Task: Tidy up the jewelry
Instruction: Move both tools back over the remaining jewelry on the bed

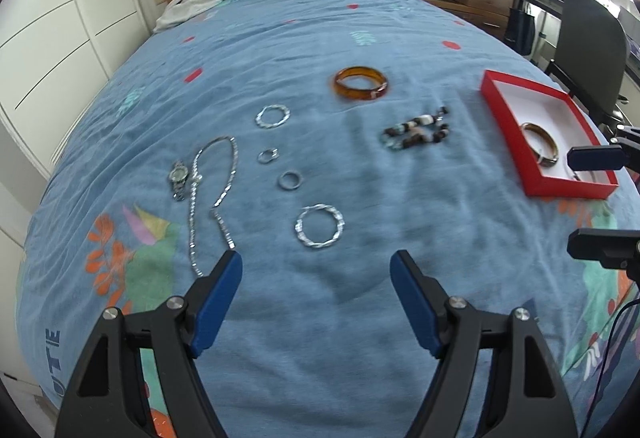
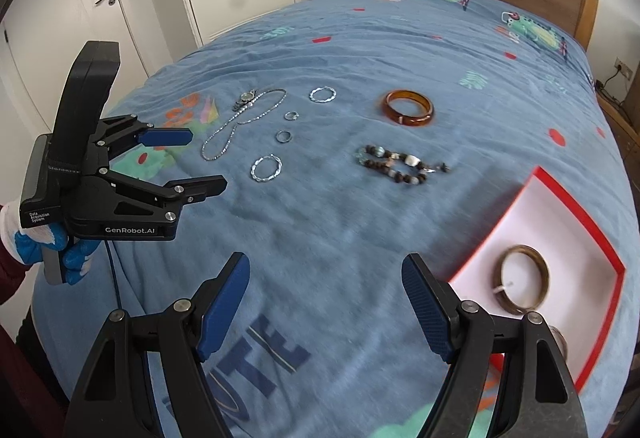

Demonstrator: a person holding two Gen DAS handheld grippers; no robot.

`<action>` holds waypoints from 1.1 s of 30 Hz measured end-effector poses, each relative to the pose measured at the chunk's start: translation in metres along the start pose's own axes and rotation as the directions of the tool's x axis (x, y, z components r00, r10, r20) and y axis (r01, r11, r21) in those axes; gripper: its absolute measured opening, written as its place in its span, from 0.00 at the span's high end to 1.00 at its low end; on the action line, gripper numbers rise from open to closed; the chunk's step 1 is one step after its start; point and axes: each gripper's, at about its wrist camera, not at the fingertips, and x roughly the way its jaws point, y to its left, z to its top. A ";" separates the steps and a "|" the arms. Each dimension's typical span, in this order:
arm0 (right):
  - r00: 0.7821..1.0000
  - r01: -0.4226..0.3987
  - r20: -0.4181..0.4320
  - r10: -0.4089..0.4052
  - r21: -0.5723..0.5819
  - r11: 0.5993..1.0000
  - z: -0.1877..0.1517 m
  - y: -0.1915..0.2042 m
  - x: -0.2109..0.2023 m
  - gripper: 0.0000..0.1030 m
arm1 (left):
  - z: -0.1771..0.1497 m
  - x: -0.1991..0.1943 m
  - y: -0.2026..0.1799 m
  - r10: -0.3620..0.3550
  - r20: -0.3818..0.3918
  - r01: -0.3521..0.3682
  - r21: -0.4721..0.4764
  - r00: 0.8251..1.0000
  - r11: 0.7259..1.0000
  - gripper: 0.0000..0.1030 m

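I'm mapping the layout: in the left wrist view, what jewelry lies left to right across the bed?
watch → chain necklace → amber bangle → beaded bracelet → red box holding a brown bangle.

Bare blue bedspread [image 1: 320, 338] lies open ahead of the left gripper [image 1: 316, 270], whose jaws stand apart and empty. Farther on, rings, a chain necklace [image 1: 212, 194] and a beaded bracelet [image 1: 416, 130] scatter the middle. The red box [image 1: 500, 106] blocks the right side; the far bed is clear.
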 end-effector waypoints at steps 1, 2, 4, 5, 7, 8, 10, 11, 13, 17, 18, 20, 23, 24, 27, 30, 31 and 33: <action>1.000 -0.003 0.000 0.003 0.002 1.000 0.002 0.001 0.004 0.25 | -0.001 0.002 0.003 0.001 -0.002 -0.001 -0.004 1.000 1.000 0.27; 1.000 -0.004 -0.001 0.004 0.004 1.000 0.004 0.002 0.007 0.25 | -0.001 0.004 0.006 0.003 -0.006 -0.003 -0.009 1.000 1.000 0.27; 1.000 -0.006 -0.003 0.006 0.010 1.000 0.007 0.002 0.013 0.25 | -0.003 0.008 0.012 0.008 -0.013 -0.009 -0.021 1.000 1.000 0.27; 1.000 -0.006 -0.003 0.007 0.013 1.000 0.009 0.002 0.015 0.25 | -0.004 0.010 0.015 0.010 -0.016 -0.010 -0.027 1.000 1.000 0.27; 1.000 -0.009 -0.004 0.009 0.021 1.000 0.011 0.002 0.021 0.25 | -0.005 0.014 0.021 0.012 -0.021 -0.012 -0.039 1.000 0.999 0.27; 1.000 -0.009 -0.004 0.010 0.024 1.000 0.012 0.002 0.023 0.25 | -0.005 0.016 0.024 0.013 -0.024 -0.014 -0.045 1.000 0.999 0.27; 1.000 -0.012 -0.003 0.012 0.034 0.999 0.014 0.001 0.029 0.25 | -0.007 0.020 0.031 0.017 -0.029 -0.018 -0.061 0.999 0.998 0.27; 1.000 -0.012 -0.001 0.012 0.040 0.999 0.015 0.000 0.032 0.25 | -0.008 0.023 0.036 0.019 -0.033 -0.022 -0.072 0.999 0.997 0.27; 1.000 -0.012 0.005 0.011 0.053 0.999 0.017 -0.002 0.036 0.25 | -0.012 0.028 0.047 0.026 -0.045 -0.030 -0.099 0.999 0.995 0.27; 1.000 0.005 0.015 -0.006 0.080 0.997 0.021 -0.009 0.045 0.25 | -0.020 0.032 0.064 0.026 -0.047 -0.033 -0.142 0.999 0.989 0.27; 1.000 0.015 0.019 -0.017 0.094 0.995 0.021 -0.013 0.047 0.25 | -0.021 0.032 0.067 0.019 -0.044 -0.026 -0.152 0.999 0.988 0.27; 0.999 0.026 0.027 -0.029 0.123 0.992 0.024 -0.019 0.052 0.25 | -0.022 0.033 0.070 -0.007 -0.036 0.001 -0.172 0.999 0.985 0.27; 0.998 0.044 0.036 -0.050 0.160 0.986 0.028 -0.028 0.058 0.25 | -0.020 0.035 0.071 -0.063 -0.013 0.059 -0.204 0.998 0.977 0.27; 0.998 0.046 0.038 -0.053 0.168 0.985 0.029 -0.030 0.061 0.25 | -0.018 0.035 0.070 -0.074 -0.004 0.071 -0.212 0.997 0.975 0.27; 0.998 0.047 0.042 -0.055 0.188 0.981 0.031 -0.035 0.066 0.25 | -0.015 0.036 0.071 -0.084 0.015 0.085 -0.231 0.996 0.969 0.27; 0.997 0.048 0.044 -0.058 0.198 0.979 0.031 -0.039 0.070 0.25 | -0.014 0.036 0.075 -0.085 0.029 0.090 -0.251 0.996 0.964 0.27; 0.997 0.046 0.044 -0.056 0.203 0.978 0.030 -0.040 0.071 0.25 | -0.015 0.037 0.078 -0.076 0.028 0.080 -0.254 0.997 0.964 0.27; 0.998 0.041 0.043 -0.051 0.208 0.977 0.029 -0.040 0.074 0.25 | -0.016 0.041 0.087 -0.064 0.024 0.068 -0.274 0.998 0.959 0.27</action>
